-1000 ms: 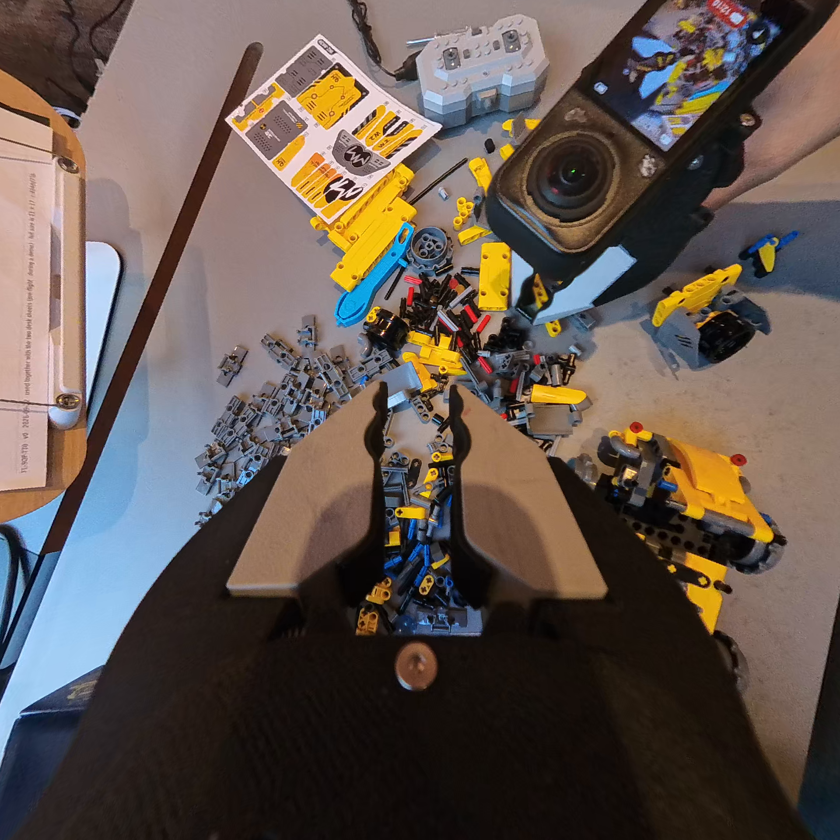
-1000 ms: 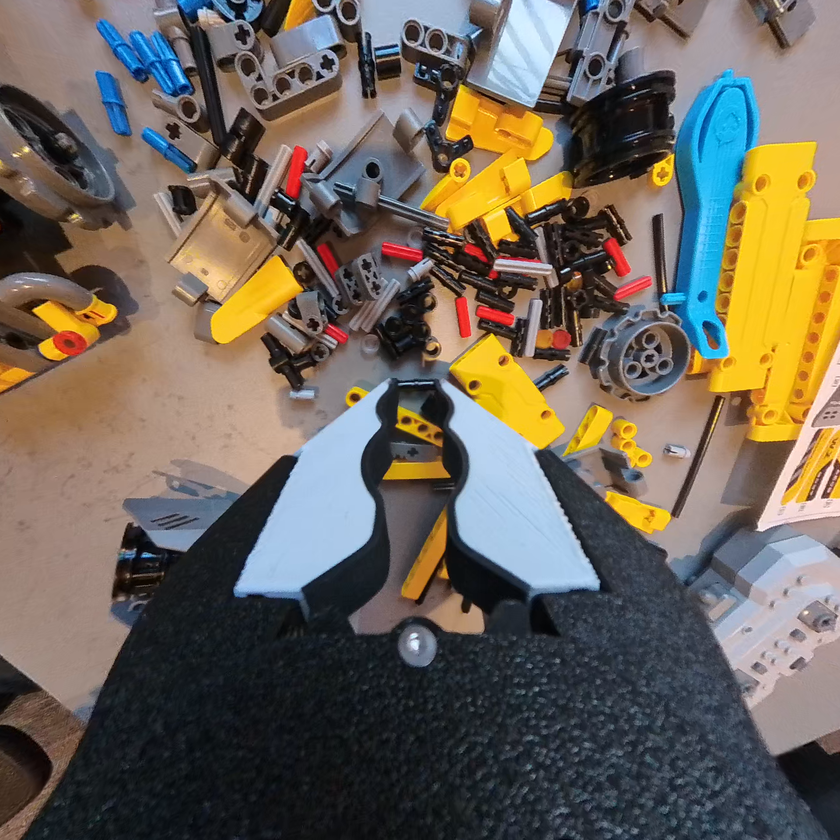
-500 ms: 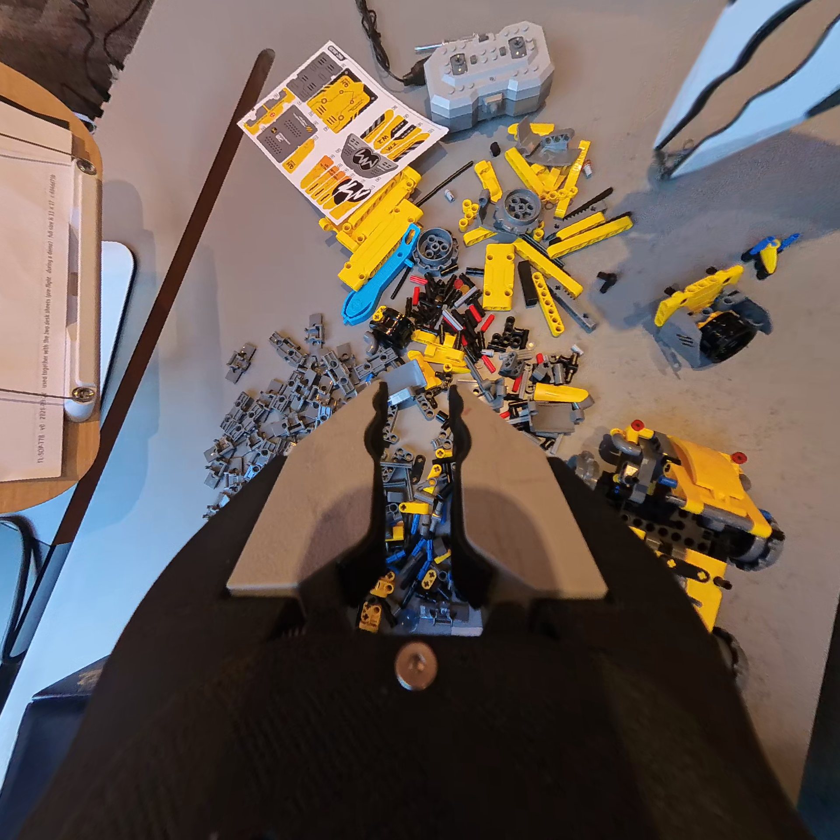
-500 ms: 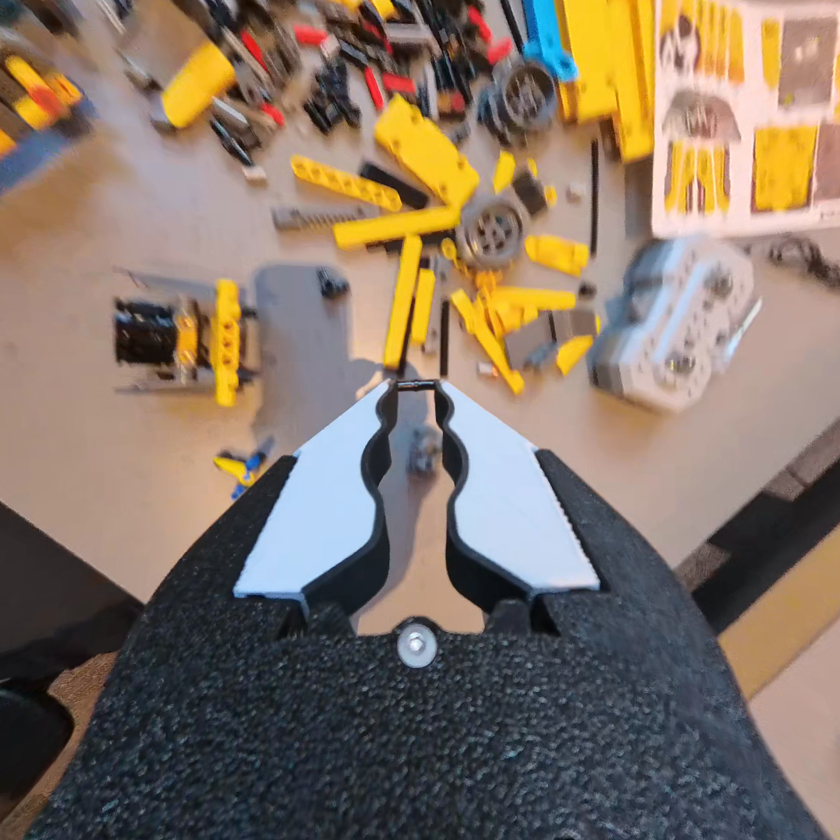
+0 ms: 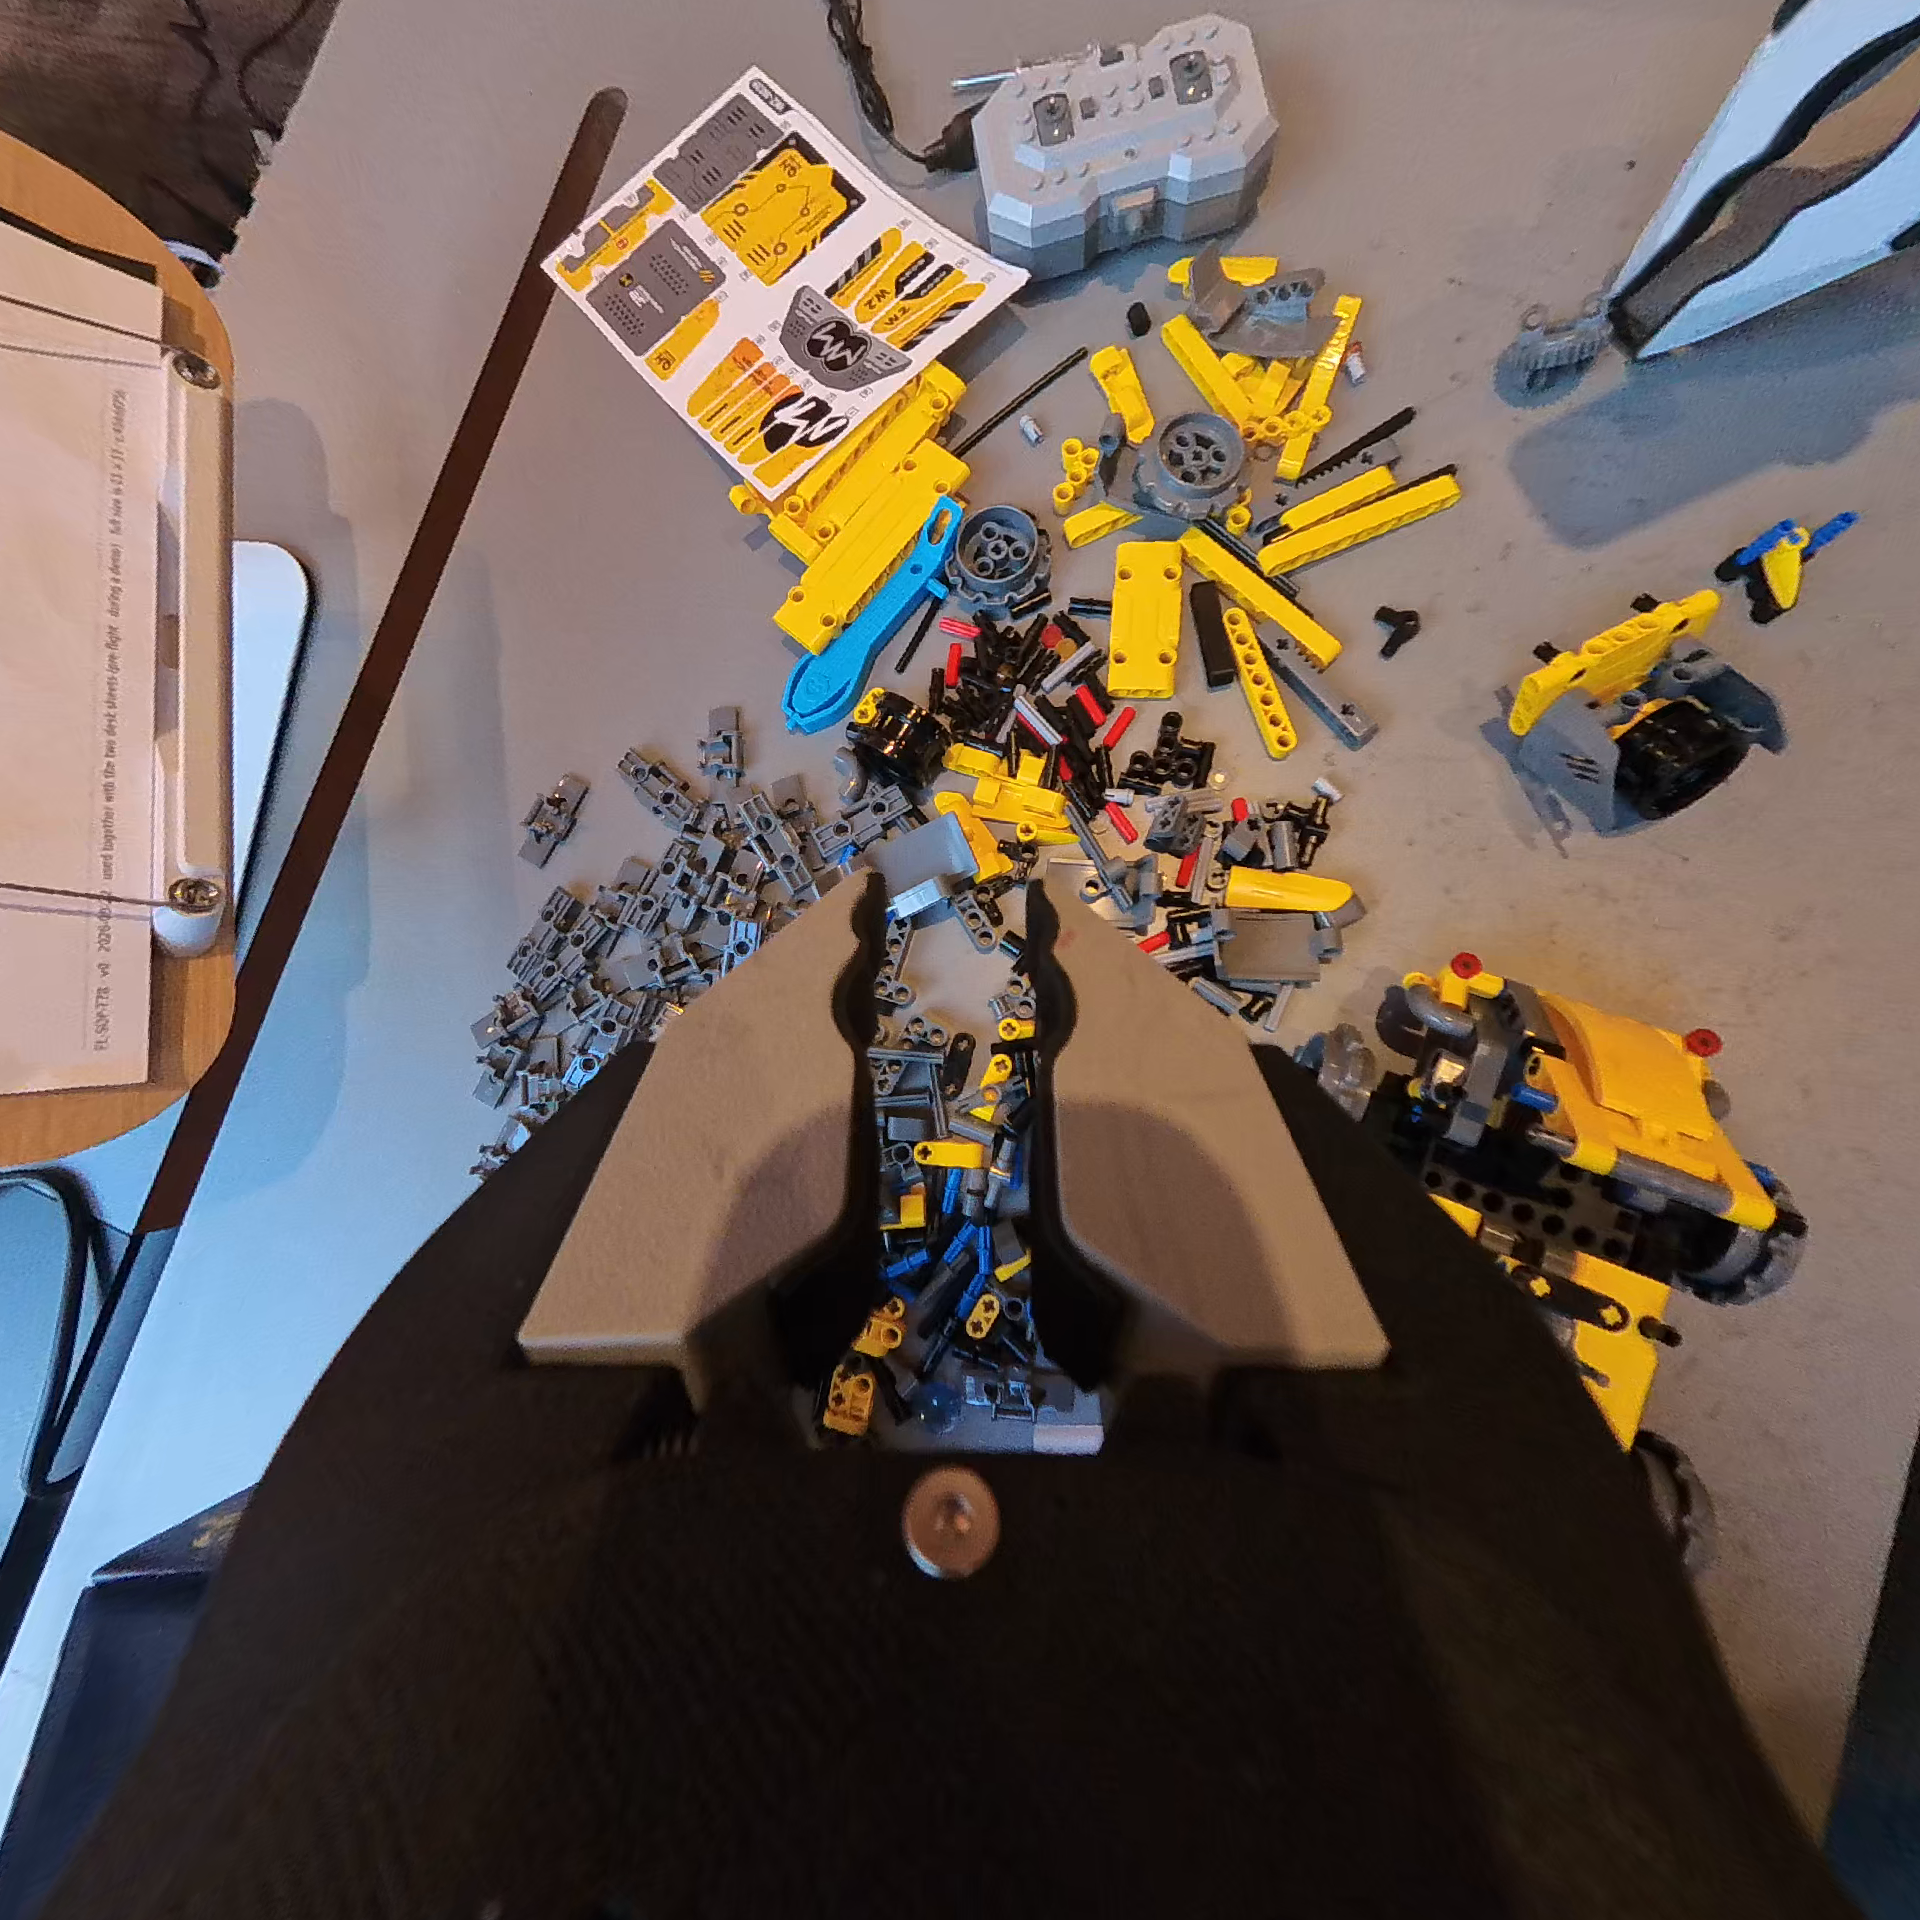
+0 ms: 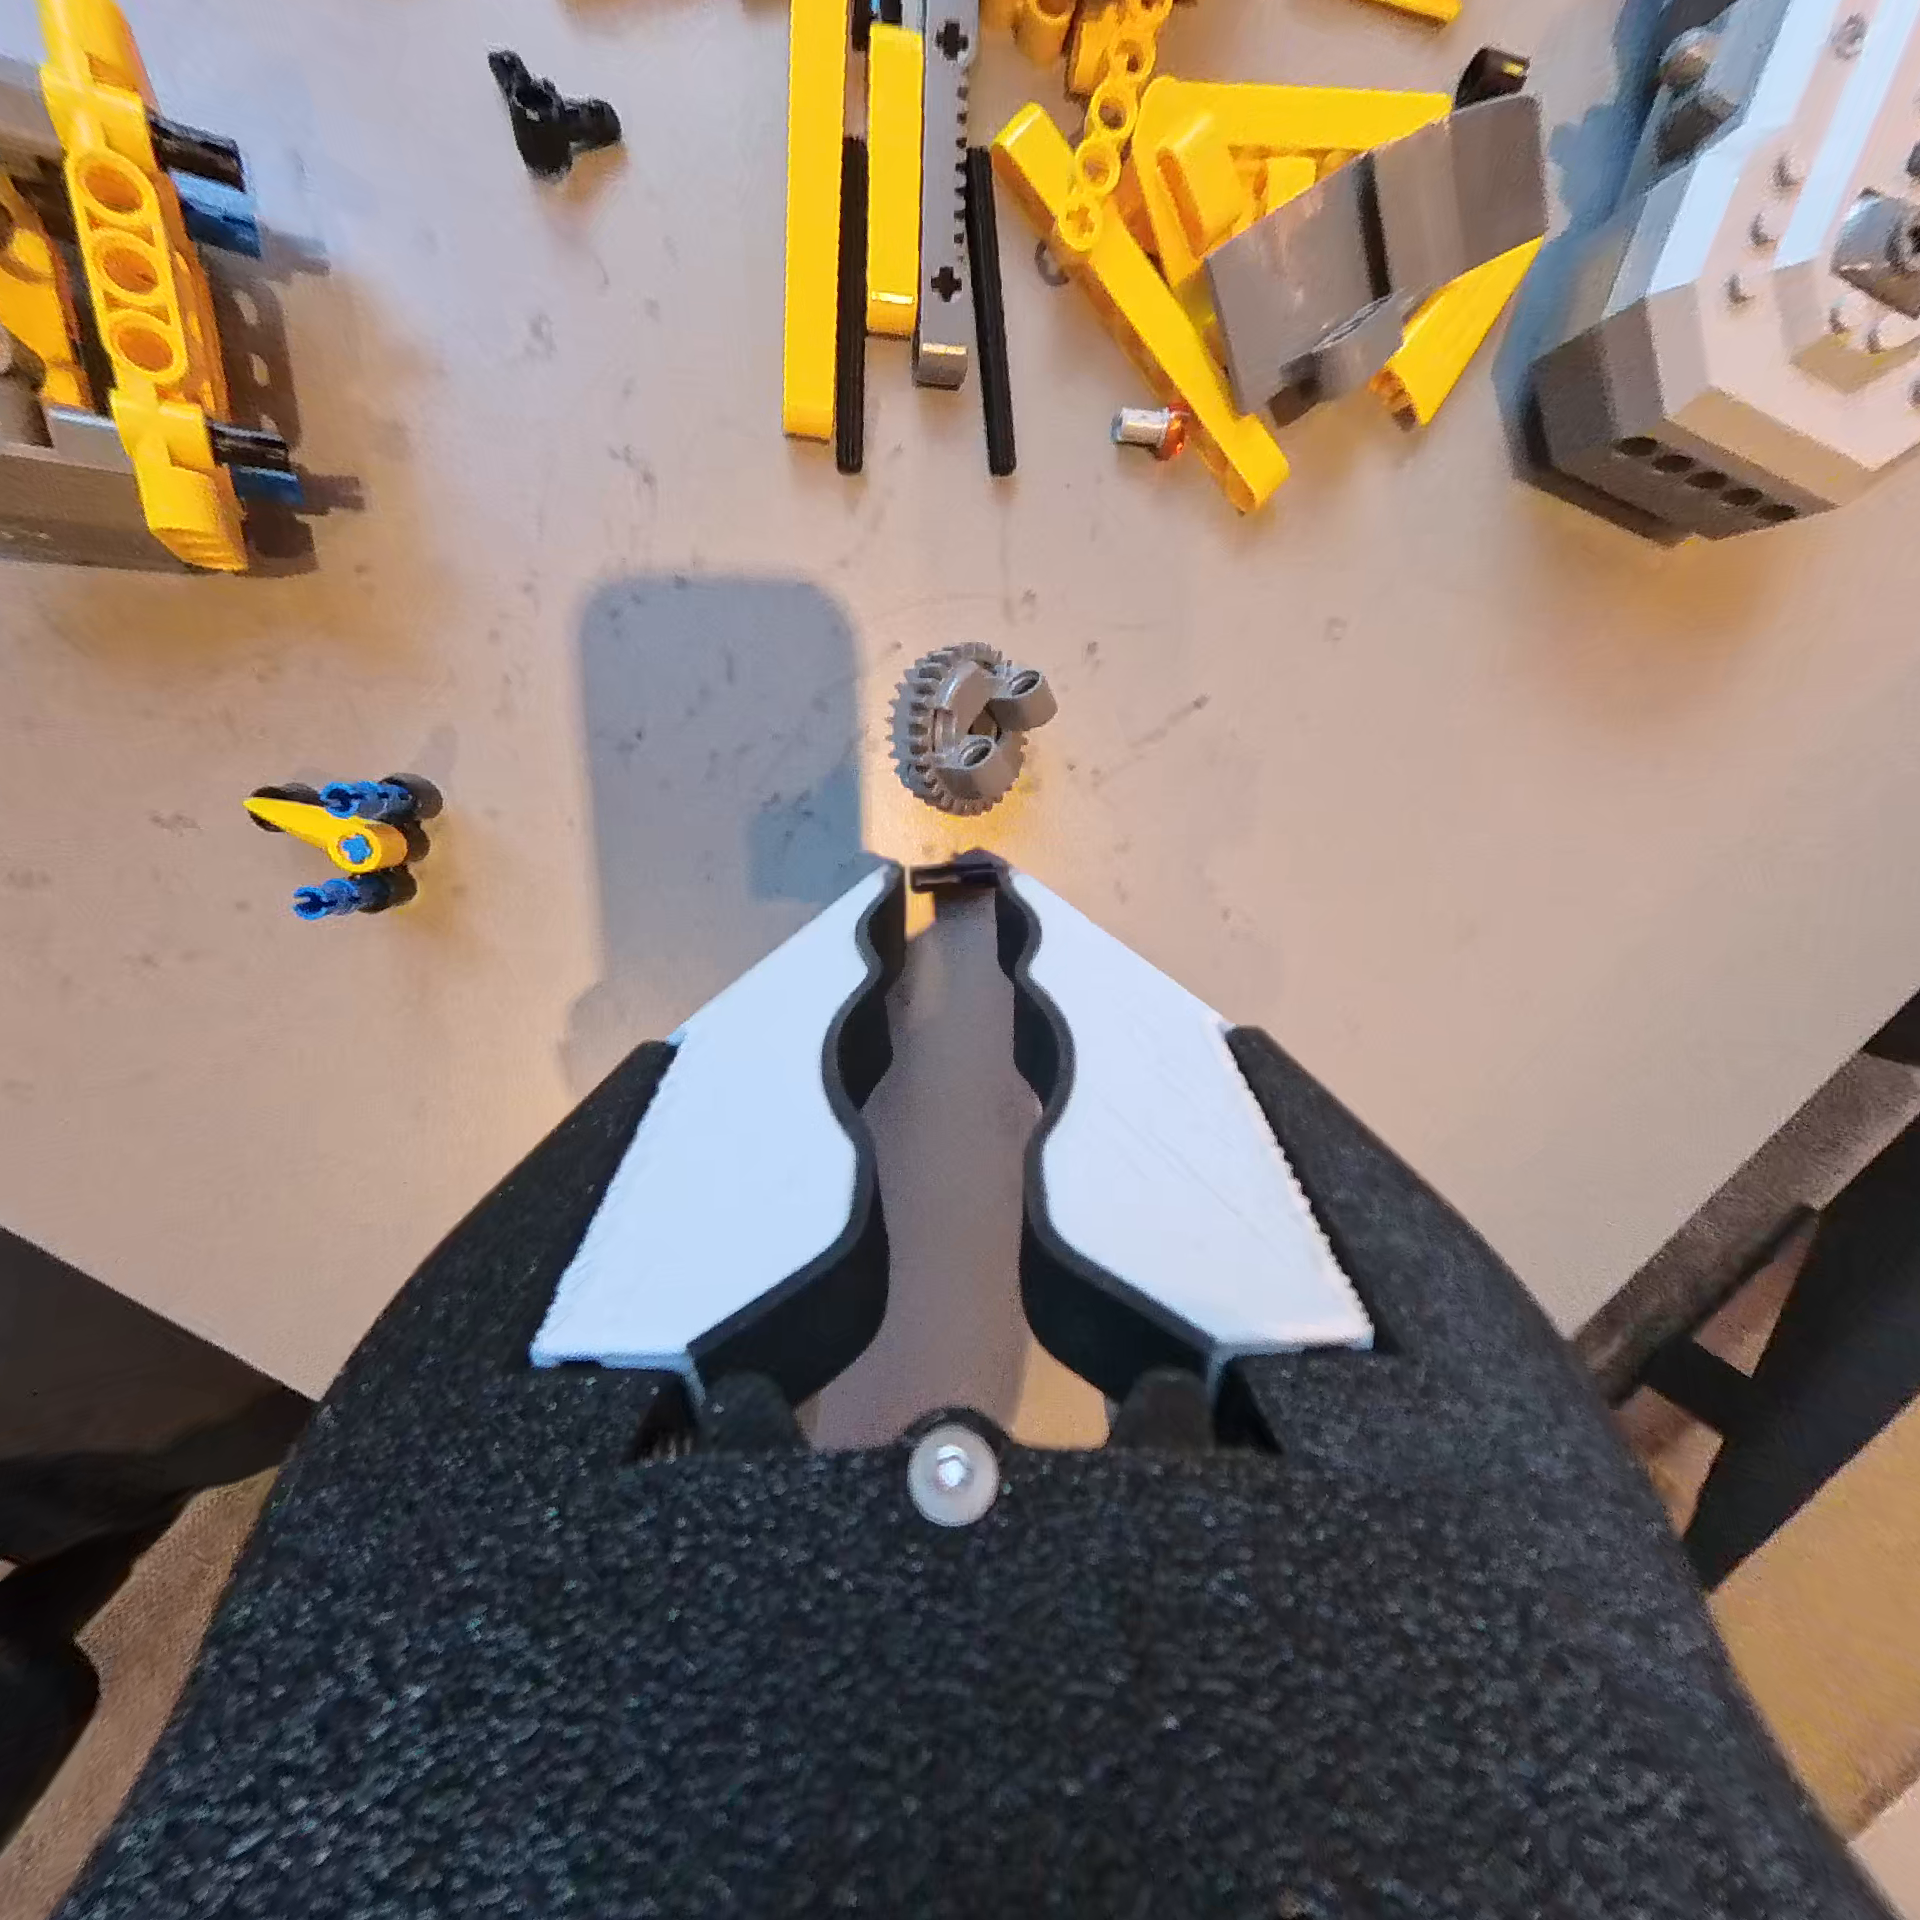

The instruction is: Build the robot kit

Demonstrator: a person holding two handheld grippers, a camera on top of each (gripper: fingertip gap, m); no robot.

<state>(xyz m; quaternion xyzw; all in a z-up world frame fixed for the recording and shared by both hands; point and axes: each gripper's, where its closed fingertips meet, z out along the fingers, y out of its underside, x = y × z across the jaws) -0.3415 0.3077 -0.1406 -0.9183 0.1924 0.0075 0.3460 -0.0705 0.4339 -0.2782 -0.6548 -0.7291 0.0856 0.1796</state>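
My right gripper [image 6: 951,883] has white fingers and is shut on a small black pin [image 6: 940,876] held crosswise at the tips. It hovers low over the table, just short of a grey toothed gear [image 6: 971,727] lying flat. In the left wrist view the right gripper's white fingers [image 5: 1766,187] show at the top right, with the gear [image 5: 1553,348] at their tip. My left gripper [image 5: 956,894] has grey fingers, stands open and empty, and hovers above a pile of small black, red, grey and yellow building parts [image 5: 1091,769].
A sticker sheet [image 5: 779,281] and a grey battery box [image 5: 1122,135] lie at the far side. A part-built yellow vehicle [image 5: 1558,1143], a wheel sub-assembly [image 5: 1631,727], a small blue-yellow piece [image 6: 343,842], yellow beams [image 6: 821,208] and grey links [image 5: 665,914] surround the grippers. The table edge [image 6: 1662,1174] is close on the right. The grippers' ends are close to 35 centimetres from one another. The gear [image 5: 1553,348] is about 4 centimetres from my right fingertips. The right camera catches it too, in the right wrist view [image 6: 957,696].
My right gripper left the parts pile with the black pin, swung over to the bare patch by the grey gear and came down close to the table. My left gripper has barely moved.
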